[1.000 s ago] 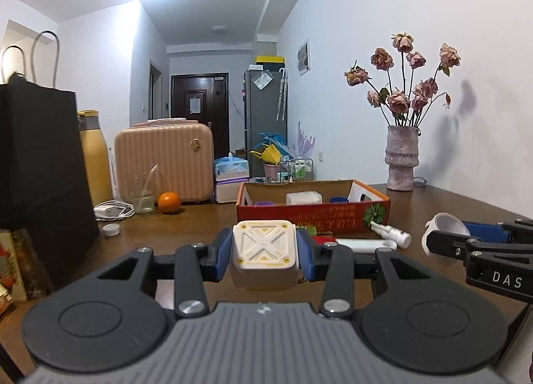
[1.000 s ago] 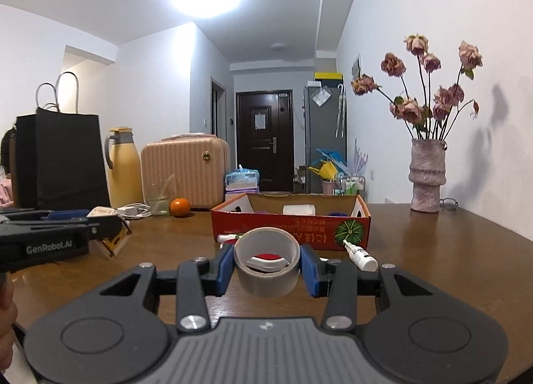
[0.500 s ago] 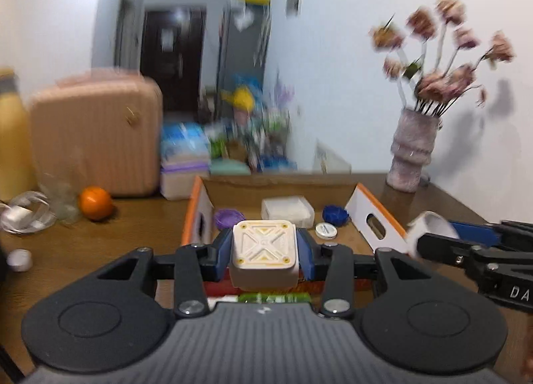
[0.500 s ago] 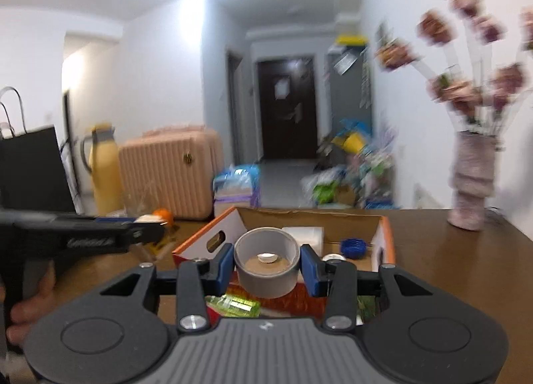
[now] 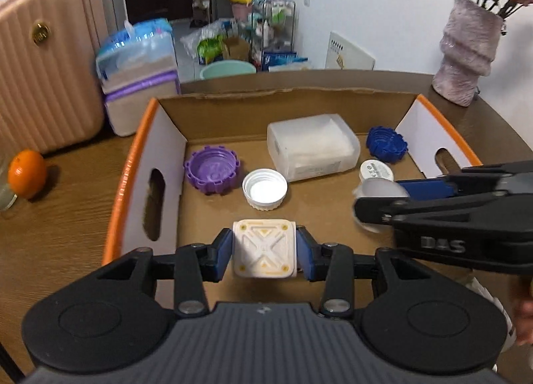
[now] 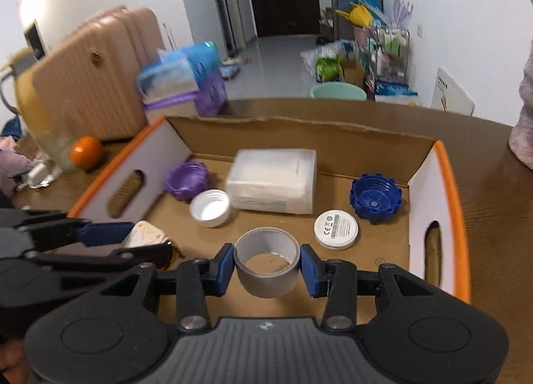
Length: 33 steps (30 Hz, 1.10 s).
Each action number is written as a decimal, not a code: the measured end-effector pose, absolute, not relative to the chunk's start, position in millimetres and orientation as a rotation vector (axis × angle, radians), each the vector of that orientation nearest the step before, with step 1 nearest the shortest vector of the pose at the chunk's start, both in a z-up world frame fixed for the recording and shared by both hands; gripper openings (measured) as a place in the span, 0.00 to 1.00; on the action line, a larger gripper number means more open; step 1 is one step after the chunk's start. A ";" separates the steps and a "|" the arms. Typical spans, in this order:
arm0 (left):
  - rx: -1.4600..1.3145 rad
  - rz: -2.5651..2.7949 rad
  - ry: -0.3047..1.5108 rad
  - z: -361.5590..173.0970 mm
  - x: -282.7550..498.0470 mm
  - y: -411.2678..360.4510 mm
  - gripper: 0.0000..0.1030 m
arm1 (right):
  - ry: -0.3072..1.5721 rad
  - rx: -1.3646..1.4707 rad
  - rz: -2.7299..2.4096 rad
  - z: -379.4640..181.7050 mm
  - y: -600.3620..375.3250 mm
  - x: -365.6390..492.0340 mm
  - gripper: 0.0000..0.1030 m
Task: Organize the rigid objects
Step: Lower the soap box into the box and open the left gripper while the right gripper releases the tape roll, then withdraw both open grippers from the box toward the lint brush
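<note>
My left gripper [image 5: 264, 252] is shut on a cream square block [image 5: 264, 249] with a raised X on top, held above the near part of an orange-rimmed cardboard box [image 5: 126, 180]. My right gripper [image 6: 266, 267] is shut on a grey tape roll [image 6: 266, 262], also over the box [image 6: 449, 190]. Each gripper shows in the other's view: the right one [image 5: 376, 204] at the right, the left one [image 6: 146, 240] at the left. In the box lie a purple cap [image 5: 212, 169], a white cap [image 5: 265, 189], a clear plastic case [image 5: 311, 147], a blue cap [image 5: 386, 144] and a white disc [image 6: 335, 229].
The box stands on a wooden table [image 5: 60, 217]. An orange [image 5: 26, 169] and a pink suitcase [image 5: 43, 60] are at the left. A tissue pack [image 5: 140, 74] sits behind the box. A vase [image 5: 466, 50] with dried roses stands at the back right.
Both grippers have swept forward and tipped downward, from low over the near table to above the open box. The block and the tape roll stay gripped.
</note>
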<state>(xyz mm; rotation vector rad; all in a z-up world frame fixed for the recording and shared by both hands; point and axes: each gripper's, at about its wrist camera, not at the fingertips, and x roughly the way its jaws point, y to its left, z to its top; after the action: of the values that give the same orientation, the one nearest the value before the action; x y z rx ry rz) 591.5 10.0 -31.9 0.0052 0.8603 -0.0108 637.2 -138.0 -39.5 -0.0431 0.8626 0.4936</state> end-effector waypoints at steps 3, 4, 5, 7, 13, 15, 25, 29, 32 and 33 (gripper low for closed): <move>0.029 0.005 0.858 -35.7 598.4 6.7 0.40 | 0.895 -0.069 0.487 -49.2 -128.0 648.3 0.41; 0.030 0.008 0.854 -35.5 599.8 7.2 0.40 | 0.901 -0.078 0.483 -50.7 -126.1 649.4 0.41; 0.016 0.008 0.858 -33.8 600.4 9.2 0.40 | 0.900 -0.076 0.485 -50.8 -126.3 649.5 0.42; -0.007 0.001 0.874 -29.4 600.9 14.7 0.47 | 0.900 -0.059 0.480 -48.5 -128.9 649.3 0.51; -0.024 0.042 0.815 7.6 577.8 32.2 0.62 | 0.851 -0.054 0.449 -12.1 -144.2 633.3 0.64; -0.018 0.061 0.788 25.2 563.4 37.6 0.71 | 0.829 -0.067 0.434 5.9 -149.8 620.5 0.68; -0.018 0.093 0.537 88.0 461.7 53.8 0.99 | 0.622 -0.049 0.414 76.1 -181.8 517.7 0.81; 0.002 0.077 0.356 81.5 410.7 46.7 1.00 | 0.448 -0.034 0.408 69.8 -189.4 463.7 0.82; -0.001 0.070 0.245 69.0 381.3 41.6 1.00 | 0.257 0.037 0.394 56.6 -200.9 422.6 0.86; -0.005 0.066 0.218 64.4 372.2 40.0 1.00 | 0.207 0.062 0.392 52.0 -204.7 411.1 0.87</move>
<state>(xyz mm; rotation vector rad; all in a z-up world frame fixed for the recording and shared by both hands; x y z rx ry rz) 372.2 40.0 64.4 -0.0052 0.2177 0.0660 411.1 -204.7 52.0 0.0621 0.2067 0.3924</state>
